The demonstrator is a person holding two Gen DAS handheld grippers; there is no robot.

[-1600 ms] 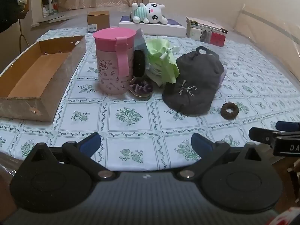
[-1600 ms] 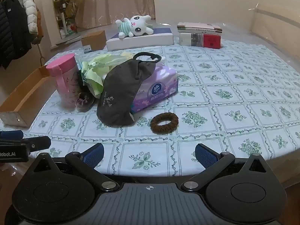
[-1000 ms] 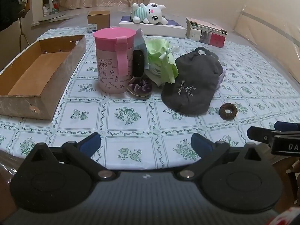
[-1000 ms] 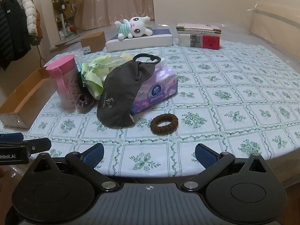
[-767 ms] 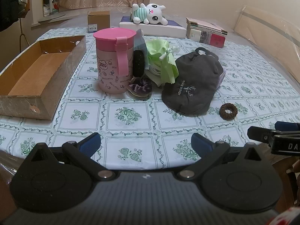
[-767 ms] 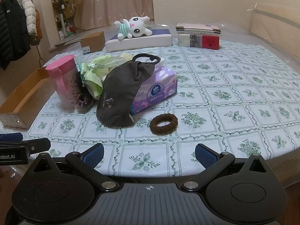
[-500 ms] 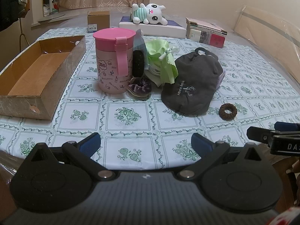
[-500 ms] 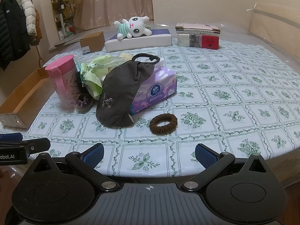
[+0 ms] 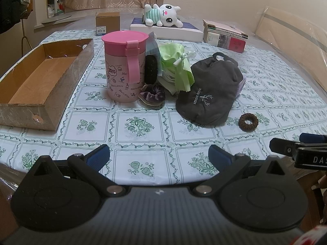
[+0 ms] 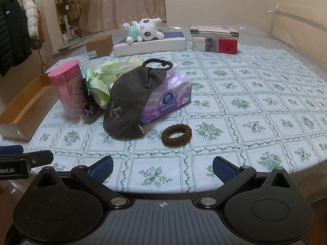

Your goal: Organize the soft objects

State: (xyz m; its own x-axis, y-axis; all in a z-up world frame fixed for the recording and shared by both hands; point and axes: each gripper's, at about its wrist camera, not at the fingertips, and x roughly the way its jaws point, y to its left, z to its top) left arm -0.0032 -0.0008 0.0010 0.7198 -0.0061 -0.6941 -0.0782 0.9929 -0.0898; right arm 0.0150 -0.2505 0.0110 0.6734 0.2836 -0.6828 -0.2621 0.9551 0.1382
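Note:
A dark grey cloth eye mask (image 9: 208,94) (image 10: 130,100) drapes over a purple tissue pack (image 10: 169,98) mid-table. A brown hair tie (image 9: 248,122) (image 10: 176,135) lies in front of it. A purple velvet scrunchie (image 9: 152,96) (image 10: 90,110) sits by a pink lidded cup (image 9: 124,65) (image 10: 68,87), with a black scrunchie (image 9: 151,69) and green cloths (image 9: 175,67) (image 10: 102,77) behind. An open cardboard box (image 9: 40,81) (image 10: 22,106) lies at left. My left gripper (image 9: 159,156) and right gripper (image 10: 163,169) hover open at the table's near edge, holding nothing.
A white plush toy (image 9: 163,16) (image 10: 143,30) lies on a flat white box (image 10: 149,45) at the back. Stacked books (image 9: 224,35) (image 10: 214,38) and a small carton (image 9: 108,22) stand nearby. Coats (image 10: 14,28) hang at far left. A floral tablecloth (image 10: 255,106) covers the table.
Both views have shifted only slightly; the objects on the table have not moved and both grippers stay open.

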